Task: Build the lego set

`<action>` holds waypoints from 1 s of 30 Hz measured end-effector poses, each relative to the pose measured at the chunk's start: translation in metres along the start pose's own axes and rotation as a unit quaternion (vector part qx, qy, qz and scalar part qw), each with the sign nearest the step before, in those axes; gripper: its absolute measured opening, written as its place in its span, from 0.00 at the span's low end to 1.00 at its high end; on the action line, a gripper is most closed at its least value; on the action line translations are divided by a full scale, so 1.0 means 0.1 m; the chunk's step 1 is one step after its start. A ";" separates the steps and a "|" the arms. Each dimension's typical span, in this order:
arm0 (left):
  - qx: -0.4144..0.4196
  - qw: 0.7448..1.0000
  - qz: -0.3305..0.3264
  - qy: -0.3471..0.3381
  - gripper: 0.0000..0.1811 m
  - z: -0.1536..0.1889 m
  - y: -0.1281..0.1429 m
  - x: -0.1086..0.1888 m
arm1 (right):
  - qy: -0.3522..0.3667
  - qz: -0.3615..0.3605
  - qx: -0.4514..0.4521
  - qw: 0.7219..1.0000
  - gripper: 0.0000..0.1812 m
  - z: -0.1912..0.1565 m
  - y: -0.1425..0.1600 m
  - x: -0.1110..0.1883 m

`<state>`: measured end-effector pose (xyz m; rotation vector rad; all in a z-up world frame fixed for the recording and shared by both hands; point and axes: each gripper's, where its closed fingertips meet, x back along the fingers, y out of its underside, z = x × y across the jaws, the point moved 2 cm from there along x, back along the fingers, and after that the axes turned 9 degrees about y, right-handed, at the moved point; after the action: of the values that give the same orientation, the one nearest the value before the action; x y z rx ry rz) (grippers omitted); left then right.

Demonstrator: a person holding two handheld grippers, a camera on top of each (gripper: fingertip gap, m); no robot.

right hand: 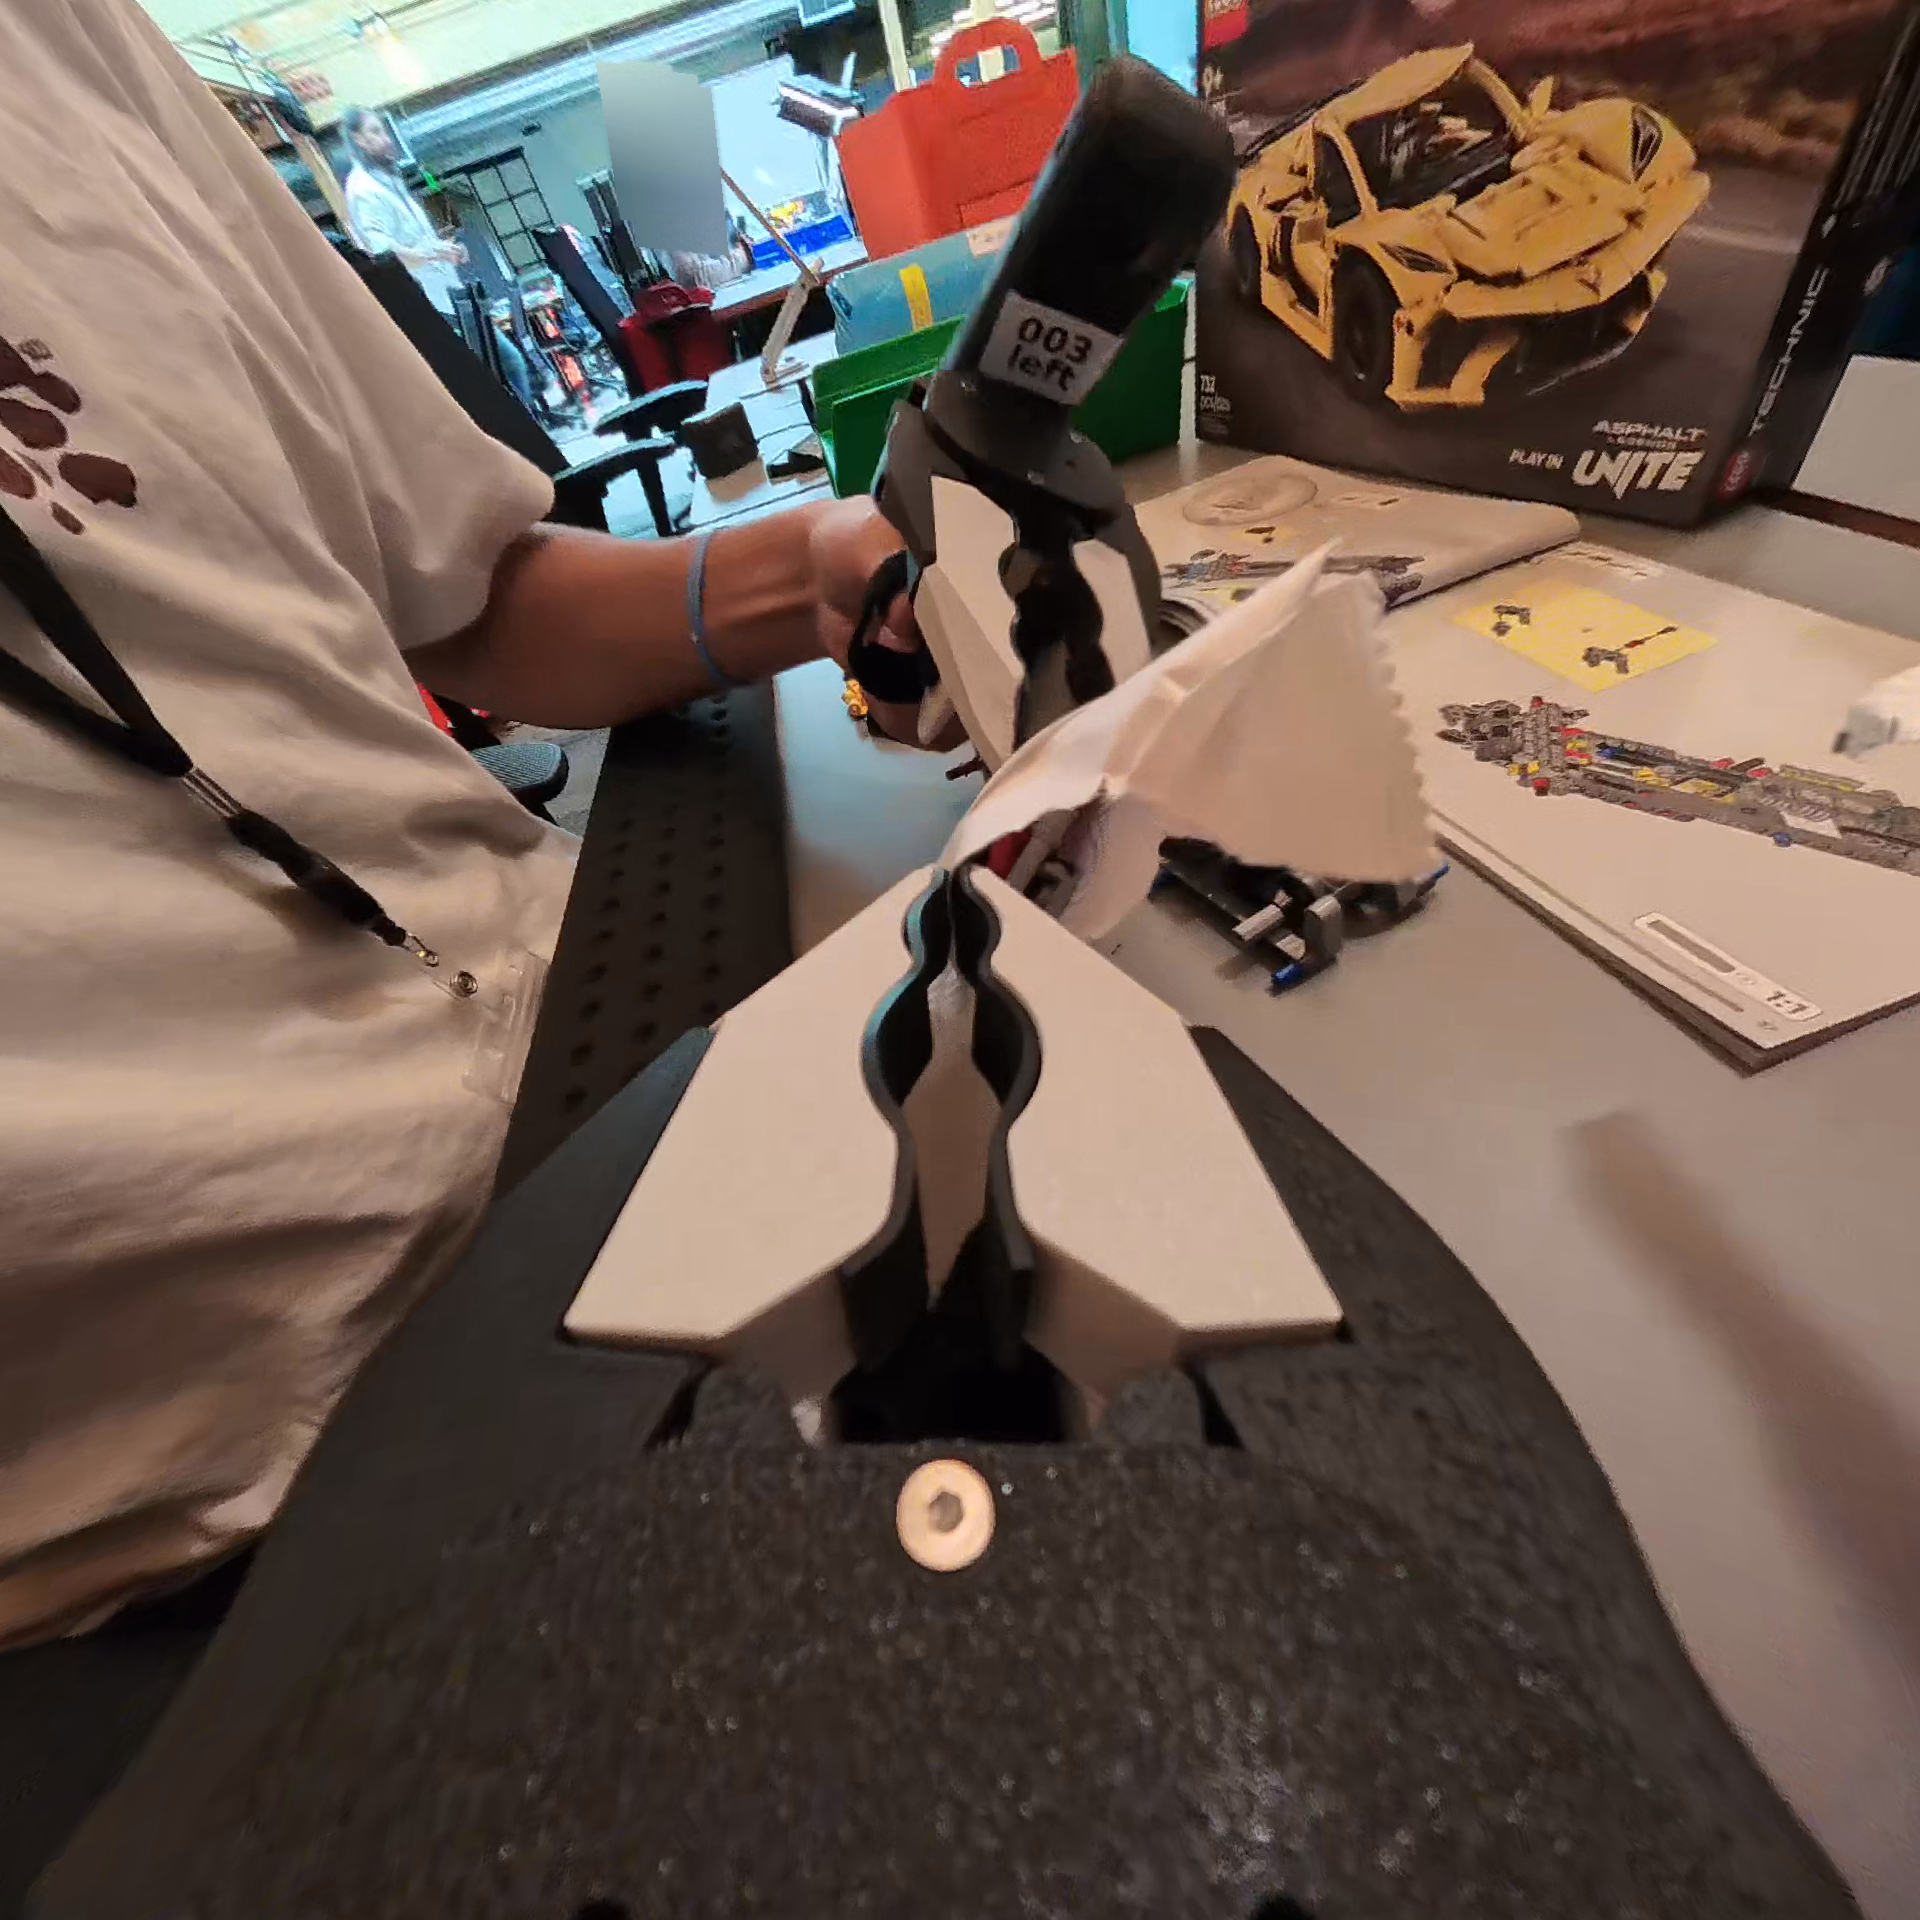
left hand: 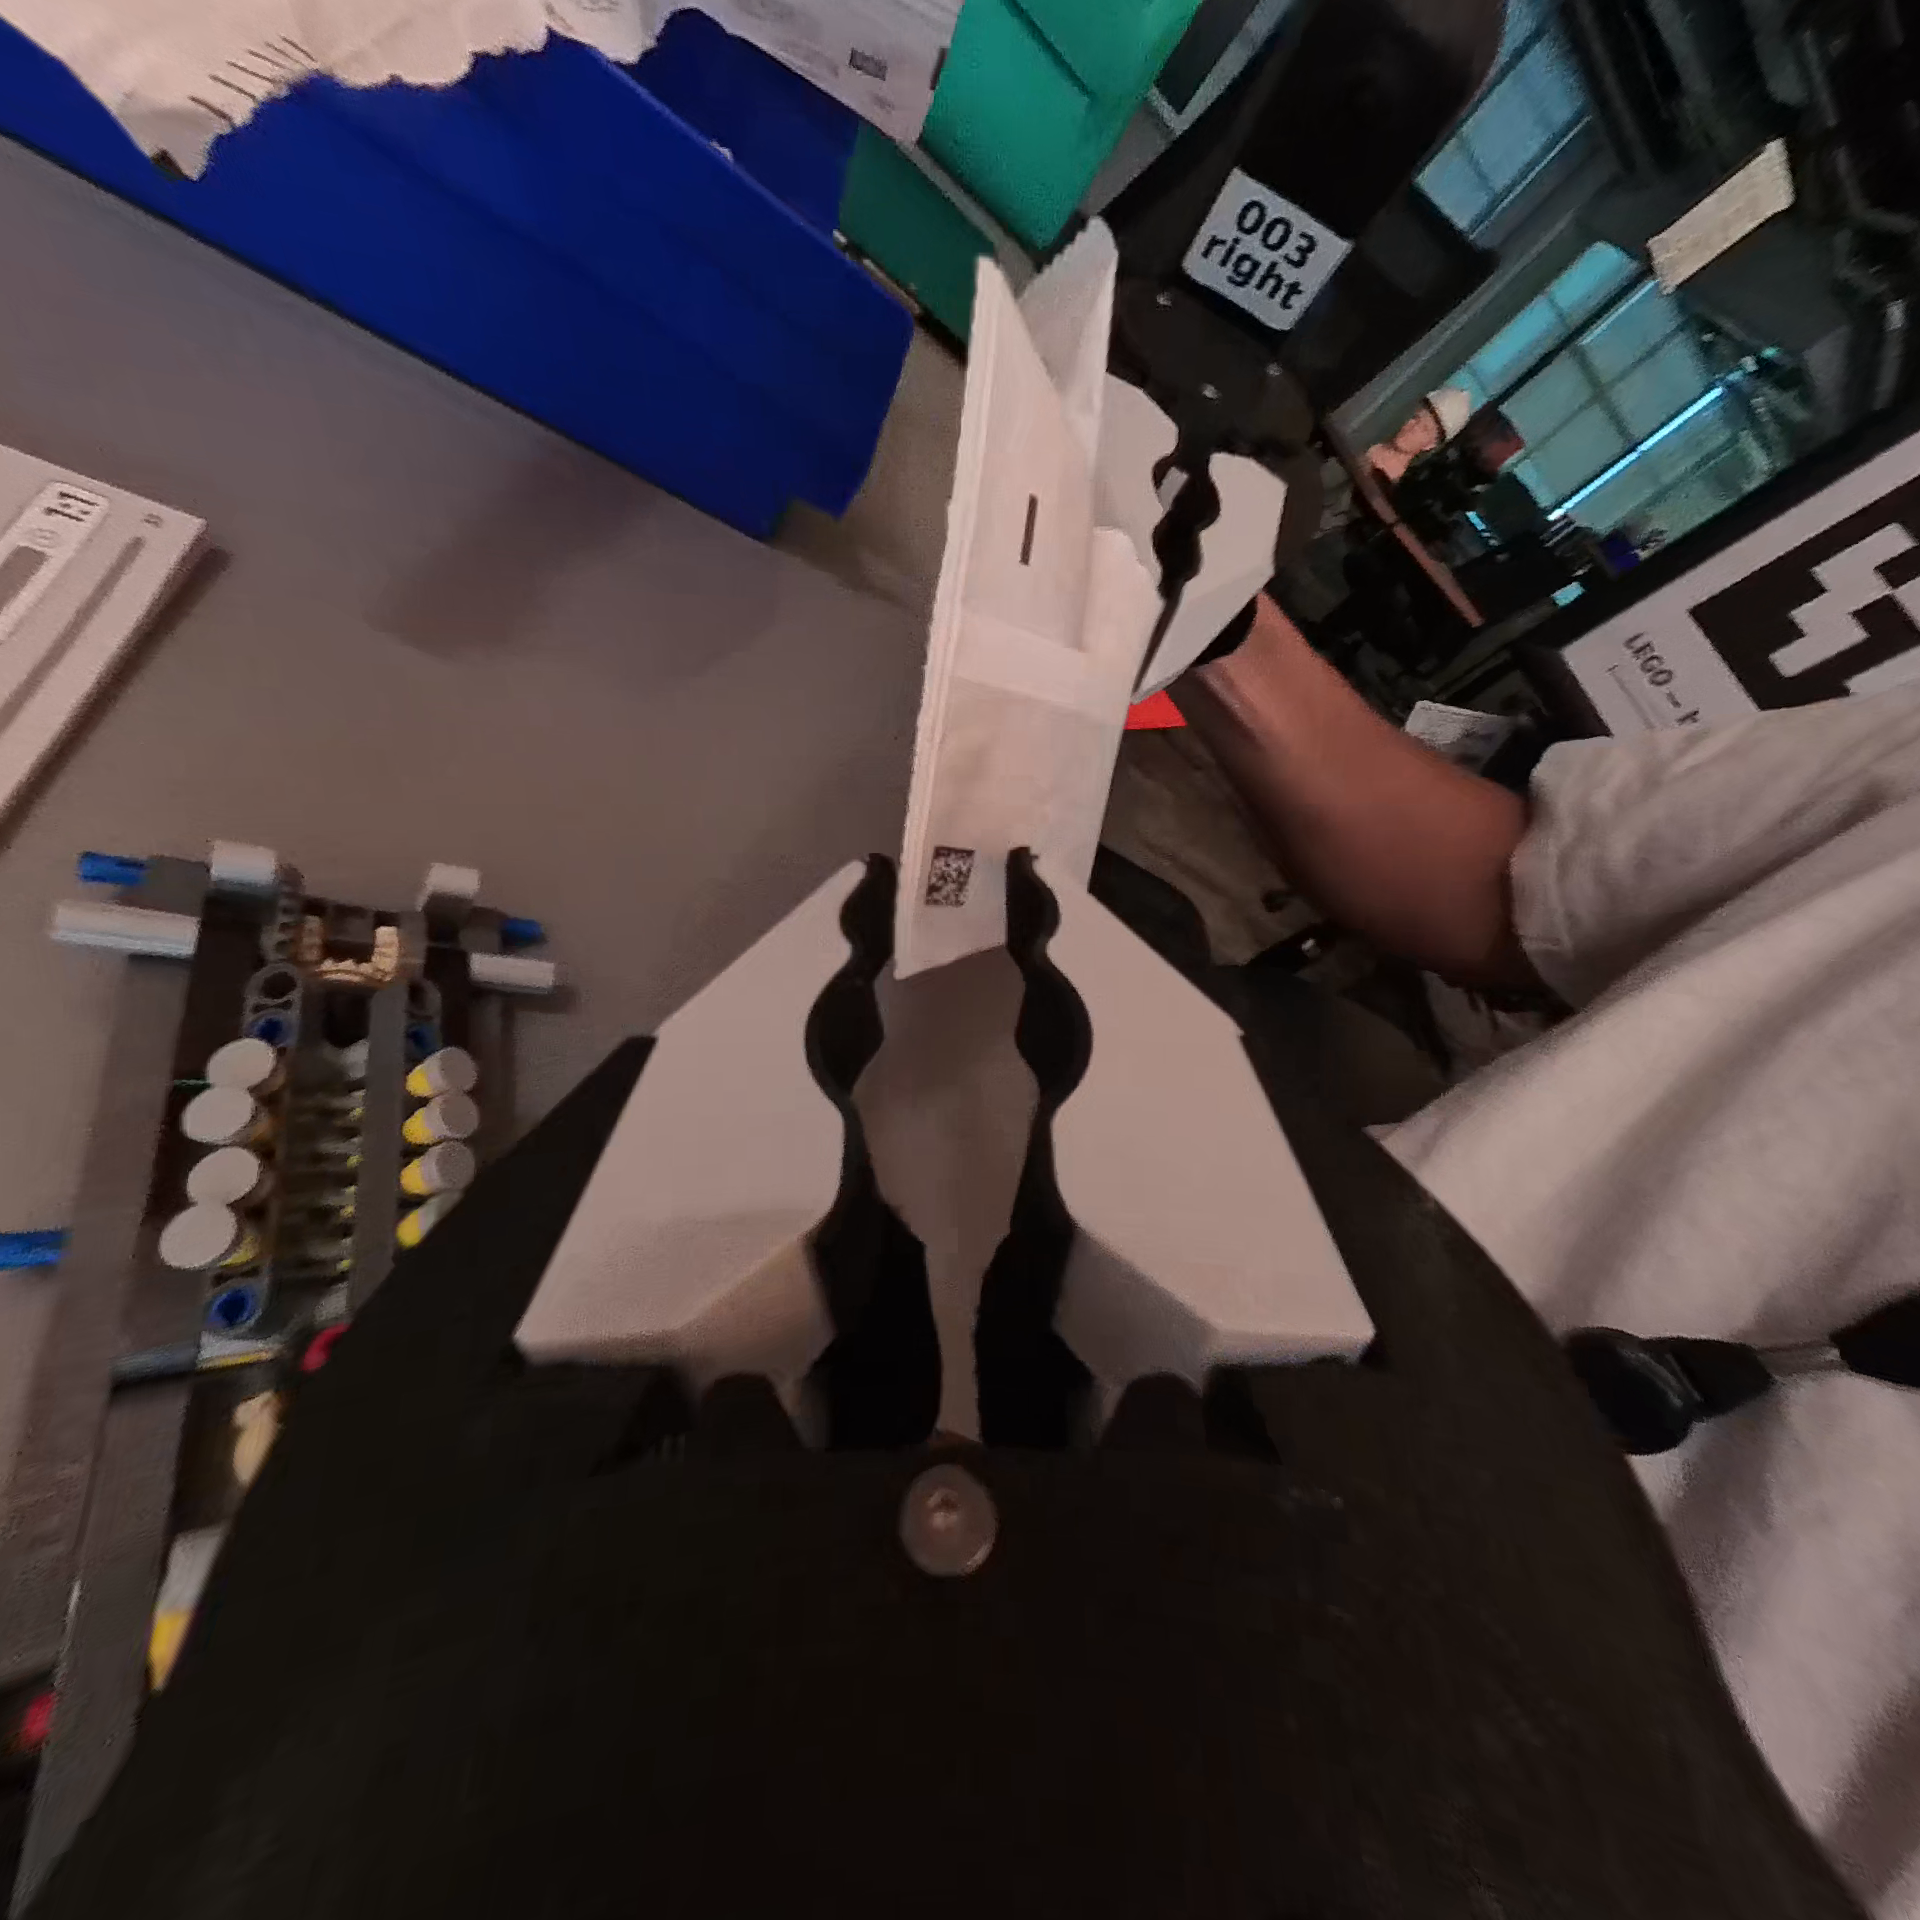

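A white paper bag [left hand: 1018, 644] is held in the air between both grippers. My left gripper [left hand: 951, 883] is shut on its lower end, by the printed code patch. The right gripper [left hand: 1179, 530] pinches its far side. In the right wrist view my right gripper [right hand: 954, 883] is shut on a torn edge of the bag [right hand: 1268, 727], which has a zigzag top edge. The left gripper [right hand: 1039, 686] grips it from behind. The partly built lego chassis [left hand: 312, 1091] lies on the table to the left. In the right wrist view it [right hand: 1299, 904] sits under the bag.
An open instruction booklet [right hand: 1662, 779] lies right of the chassis, with the lego box [right hand: 1507, 239] behind it. A blue bin [left hand: 520, 260] and green bins [left hand: 987, 135] stand at the back. The person's arm [left hand: 1371, 790] and a black perforated board [right hand: 675, 883] are close by.
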<state>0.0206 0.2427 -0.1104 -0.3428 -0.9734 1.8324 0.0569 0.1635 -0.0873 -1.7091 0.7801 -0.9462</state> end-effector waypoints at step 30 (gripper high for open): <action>0.354 0.918 0.178 -0.021 0.01 -0.17 0.19 -0.46 | 0.478 -0.285 0.186 0.810 0.14 0.17 0.88 0.13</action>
<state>0.0402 0.2077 -0.1435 -0.0254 -0.2234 2.3886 0.0720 0.1332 -0.1715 -1.0365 0.6051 -2.3066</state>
